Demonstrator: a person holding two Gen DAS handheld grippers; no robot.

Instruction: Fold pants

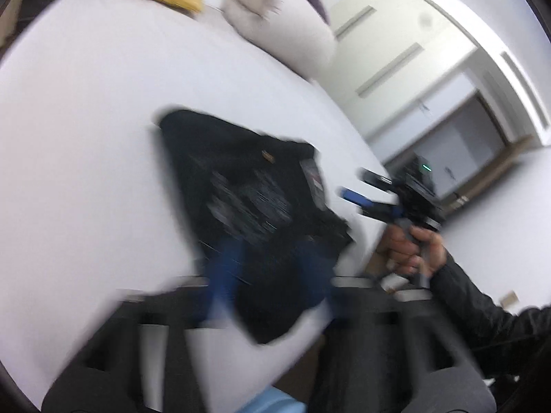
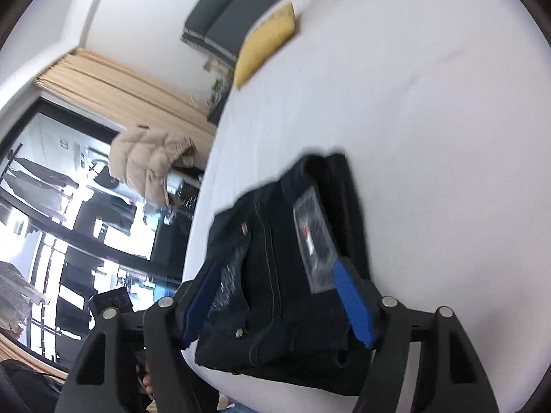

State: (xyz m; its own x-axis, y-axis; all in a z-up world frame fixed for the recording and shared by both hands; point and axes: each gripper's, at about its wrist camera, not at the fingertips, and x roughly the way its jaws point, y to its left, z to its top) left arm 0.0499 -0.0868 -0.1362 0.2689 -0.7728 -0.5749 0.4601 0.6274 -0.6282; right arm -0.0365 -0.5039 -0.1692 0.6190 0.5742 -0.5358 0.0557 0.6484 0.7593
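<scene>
The pants (image 2: 275,275), dark denim folded into a compact bundle with a tag on top, lie on the white bed (image 2: 430,120) near its edge. The right gripper (image 2: 279,296) has its blue fingers (image 2: 354,306) spread wide on either side of the bundle, gripping nothing. The left gripper (image 1: 265,275) is badly blurred; its blue fingers (image 1: 224,275) point at the pants, and I cannot tell how far apart they stand. A yellow pillow (image 2: 268,41) and a pale one (image 1: 275,17) sit at the bed's far edge.
</scene>
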